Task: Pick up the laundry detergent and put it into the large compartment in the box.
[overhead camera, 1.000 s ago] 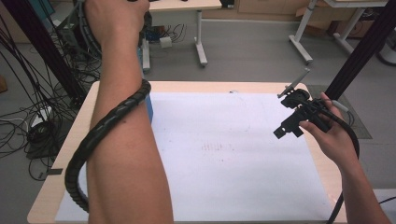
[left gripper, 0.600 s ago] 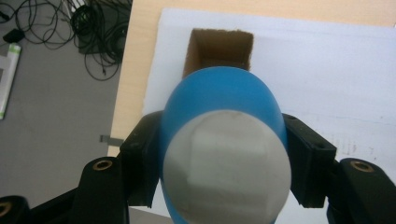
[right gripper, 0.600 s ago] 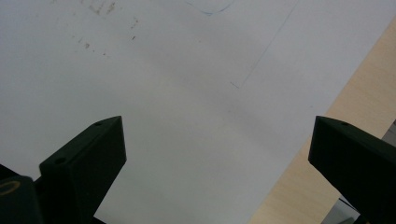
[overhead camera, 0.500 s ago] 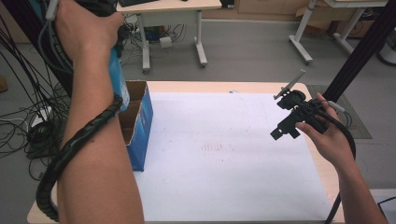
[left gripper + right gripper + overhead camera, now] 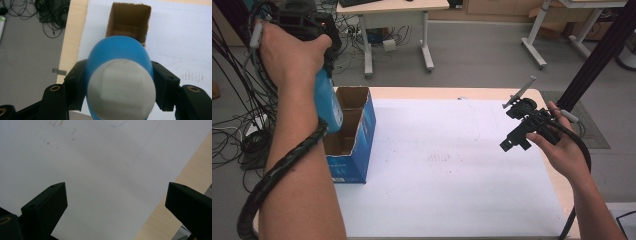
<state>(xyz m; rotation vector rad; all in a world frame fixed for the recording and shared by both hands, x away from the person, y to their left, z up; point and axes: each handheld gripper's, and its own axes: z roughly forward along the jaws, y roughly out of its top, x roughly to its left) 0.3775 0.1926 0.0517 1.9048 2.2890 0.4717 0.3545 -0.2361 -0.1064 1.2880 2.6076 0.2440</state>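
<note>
Where the high view looks down on the table (image 5: 452, 92), an open cardboard box (image 5: 349, 134) with blue sides stands at the left edge of the white sheet (image 5: 447, 175), its interior looking bare; the left gripper (image 5: 328, 102) holds a blue bottle (image 5: 328, 107) above it; the right gripper (image 5: 517, 135) hangs over the sheet's right side. Left gripper view: jaws clamped on the bottle (image 5: 120, 82), box (image 5: 128, 23) directly beyond. Right gripper view: jaws wide apart, holding nothing, sheet (image 5: 95, 170) below.

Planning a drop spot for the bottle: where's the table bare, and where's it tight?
Bare: the white sheet from the cardboard box across to the right tongs, and the whole near strip. Tight: the far-left corner, where the box stands and the left tongs hold the blue bottle above it.
</note>
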